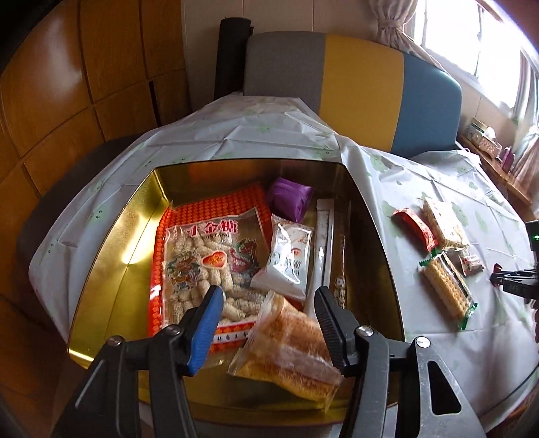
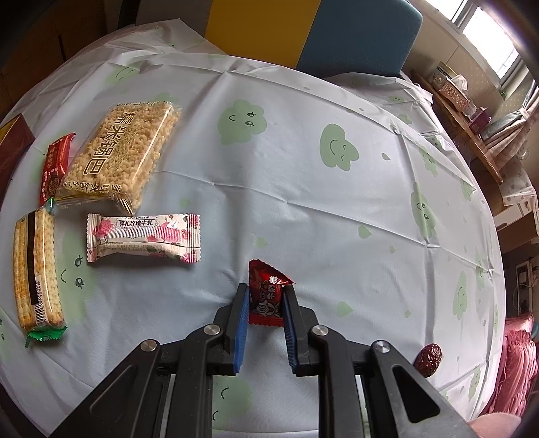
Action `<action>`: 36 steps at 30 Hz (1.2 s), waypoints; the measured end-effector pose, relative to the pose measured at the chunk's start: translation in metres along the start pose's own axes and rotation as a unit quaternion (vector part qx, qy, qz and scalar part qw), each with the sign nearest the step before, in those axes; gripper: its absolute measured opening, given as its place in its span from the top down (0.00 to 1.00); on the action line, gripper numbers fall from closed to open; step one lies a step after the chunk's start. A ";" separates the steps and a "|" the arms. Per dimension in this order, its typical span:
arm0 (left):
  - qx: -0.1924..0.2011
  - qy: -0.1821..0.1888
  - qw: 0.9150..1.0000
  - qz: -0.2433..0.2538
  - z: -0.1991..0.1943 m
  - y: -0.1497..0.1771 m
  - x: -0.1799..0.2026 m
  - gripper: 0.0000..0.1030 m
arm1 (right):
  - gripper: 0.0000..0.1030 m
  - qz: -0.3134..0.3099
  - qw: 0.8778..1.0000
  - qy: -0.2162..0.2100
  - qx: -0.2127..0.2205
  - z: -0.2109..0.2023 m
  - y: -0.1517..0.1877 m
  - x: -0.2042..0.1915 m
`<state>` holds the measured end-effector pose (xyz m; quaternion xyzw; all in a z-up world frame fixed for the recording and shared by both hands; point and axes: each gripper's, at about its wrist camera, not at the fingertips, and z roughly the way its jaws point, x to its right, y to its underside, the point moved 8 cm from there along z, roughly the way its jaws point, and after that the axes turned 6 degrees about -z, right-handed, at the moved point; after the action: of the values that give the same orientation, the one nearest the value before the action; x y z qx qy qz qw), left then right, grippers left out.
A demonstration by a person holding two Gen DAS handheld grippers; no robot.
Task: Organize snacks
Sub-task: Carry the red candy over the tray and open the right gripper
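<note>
our right gripper [image 2: 266, 300] is clenched on the red candy [image 2: 267, 293], the gold tin [image 1: 111, 269] lying at nine o'clock, where our left gripper [image 1: 269, 300] stands released over a sesame cake packet [image 1: 286, 347].

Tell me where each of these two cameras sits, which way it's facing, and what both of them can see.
Left wrist: sits on the left gripper, looking down along its open fingers into the gold tin, over a clear-wrapped cake; the right gripper's tip shows at the right edge.
Right wrist: sits on the right gripper, looking down at the tablecloth; its fingers are shut on a red candy.
Shared: the cracker pack, rice cake pack and yellow-blue chair.
</note>
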<state>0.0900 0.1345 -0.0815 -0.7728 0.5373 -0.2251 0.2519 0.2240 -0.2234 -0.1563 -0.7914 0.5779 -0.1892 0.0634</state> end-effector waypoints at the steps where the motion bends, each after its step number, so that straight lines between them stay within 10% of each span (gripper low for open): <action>1: -0.001 0.000 1.000 -0.001 0.000 0.001 0.000 0.44 | 0.82 0.000 1.000 -0.001 0.000 0.000 0.000 0.000; 27: 0.003 -0.019 0.999 -0.031 -0.010 0.006 -0.035 0.44 | 0.82 0.055 0.997 -0.037 0.039 -0.029 -0.006 0.007; 36: -0.001 -0.026 0.998 -0.049 -0.005 0.005 -0.049 0.44 | 0.82 0.036 0.986 -0.137 0.088 -0.071 -0.017 -0.041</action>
<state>0.0672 0.1782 -0.0846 -0.8043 0.4921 -0.2160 0.2534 0.2018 -0.1713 -0.0948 -0.7801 0.5726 -0.1262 0.2181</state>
